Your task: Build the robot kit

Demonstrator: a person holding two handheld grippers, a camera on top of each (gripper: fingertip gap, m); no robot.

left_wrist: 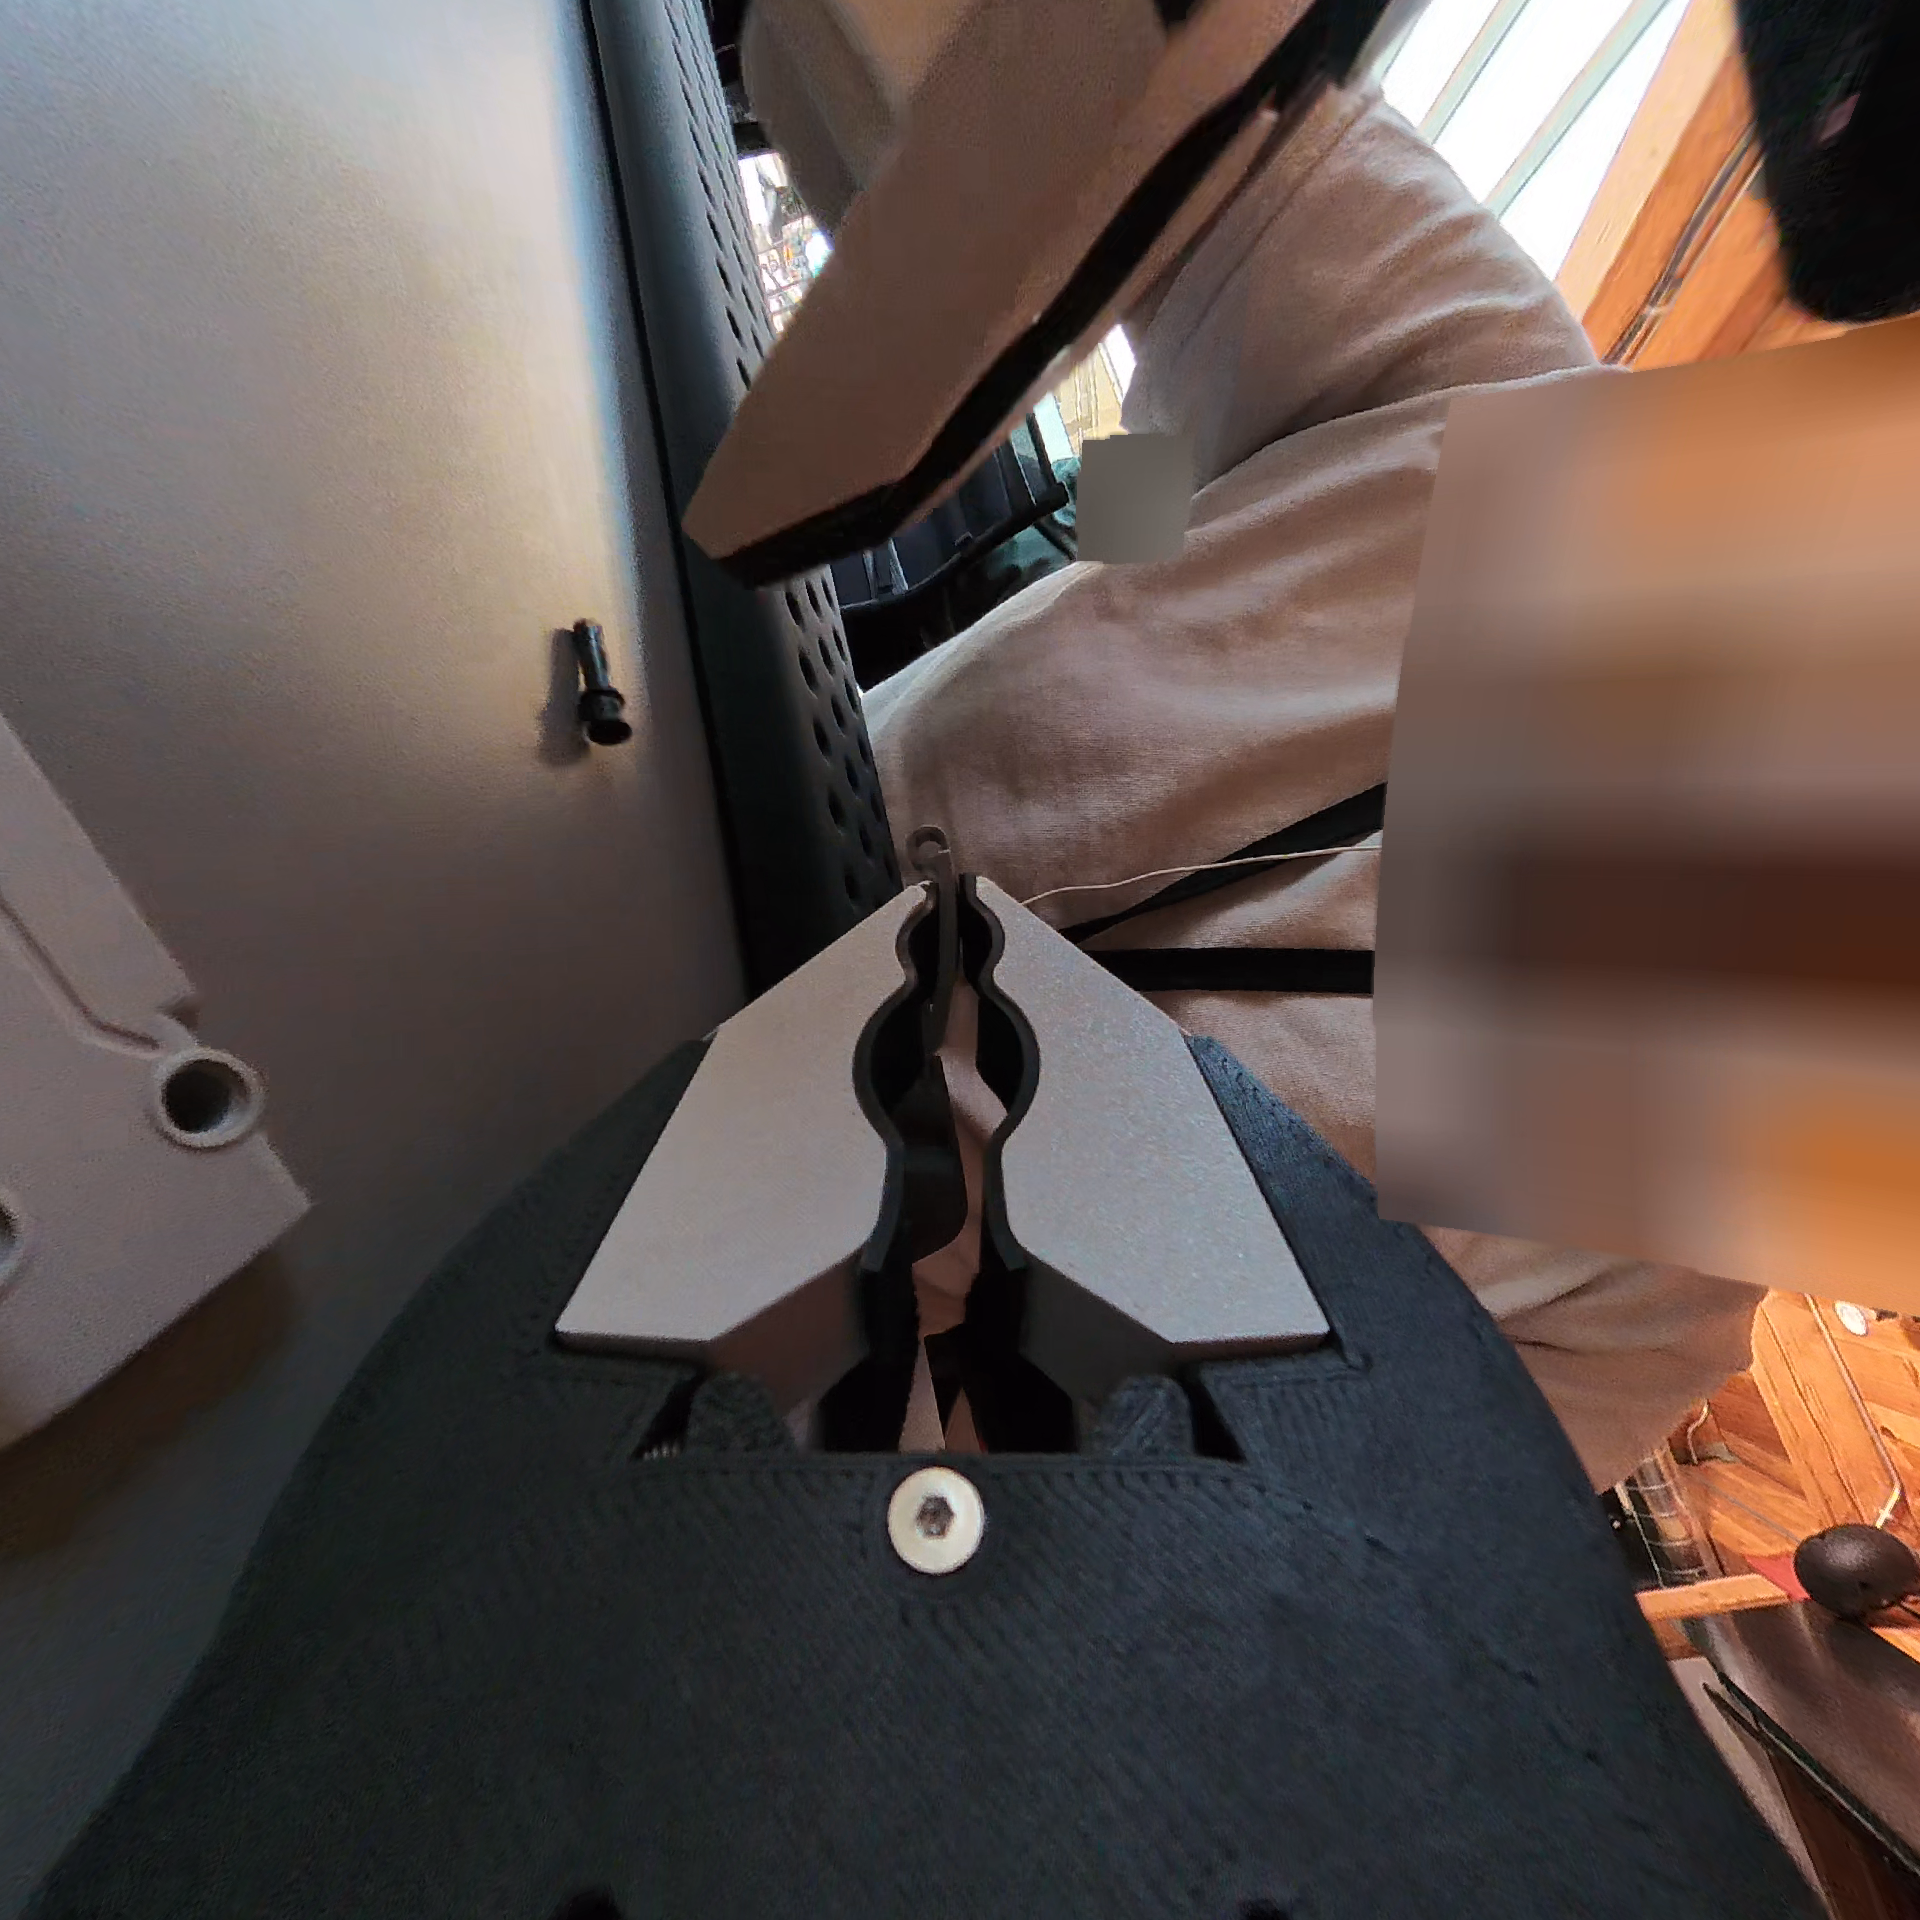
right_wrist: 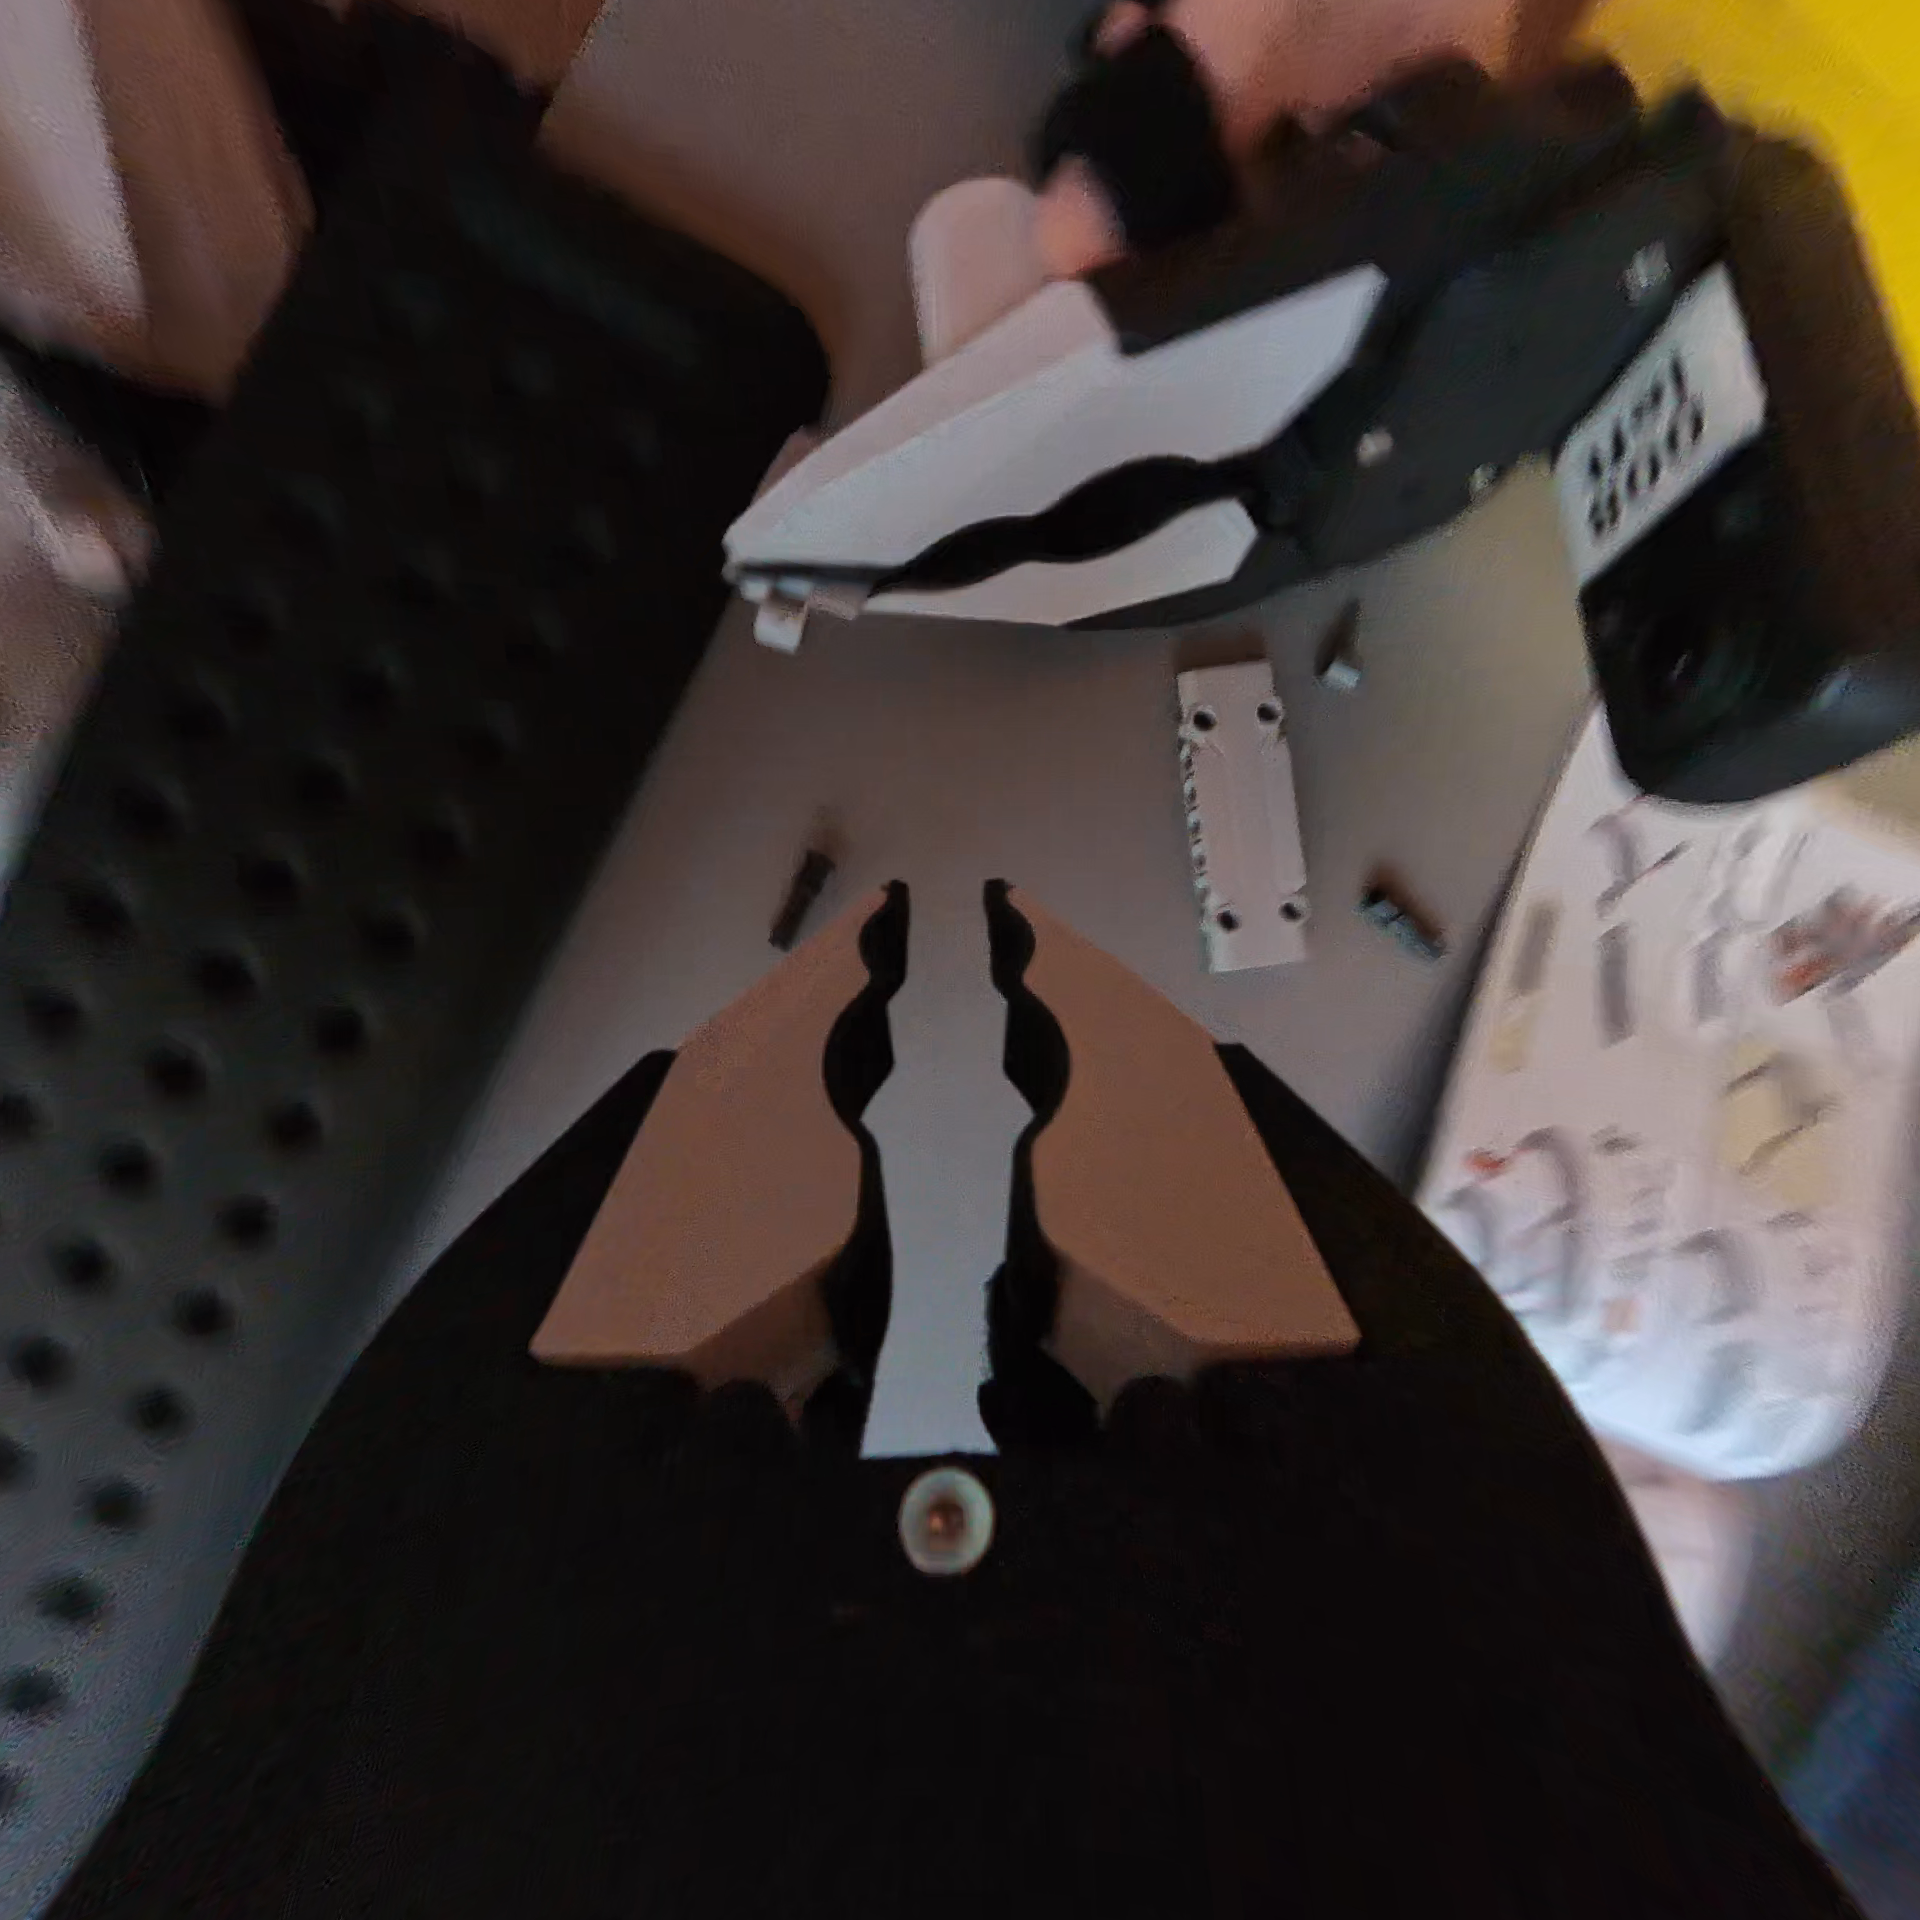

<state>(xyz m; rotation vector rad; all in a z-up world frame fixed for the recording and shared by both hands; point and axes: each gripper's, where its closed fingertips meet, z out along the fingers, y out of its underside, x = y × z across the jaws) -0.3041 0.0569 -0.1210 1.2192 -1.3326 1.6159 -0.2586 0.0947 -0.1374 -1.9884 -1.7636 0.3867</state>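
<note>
We see the left gripper [left_wrist: 948, 894] closed on a small dark clip [left_wrist: 938, 904], a thin piece that sticks out past the tips; in the right wrist view the same gripper [right_wrist: 805, 597] holds a small pale piece at its tips. The right gripper [right_wrist: 945, 894] is partly open, with nothing between its fingers, above the grey tabletop [right_wrist: 935, 748]. Just beside its left tip lies a small black pin [right_wrist: 800, 899]. Nearby is a white block with holes [right_wrist: 1242, 816], with two small grey parts [right_wrist: 1403, 920] around it. A black perforated panel [right_wrist: 312, 727] stands at the left. A printed sheet [right_wrist: 1683, 1091] lies at the right, too blurred to read.
</note>
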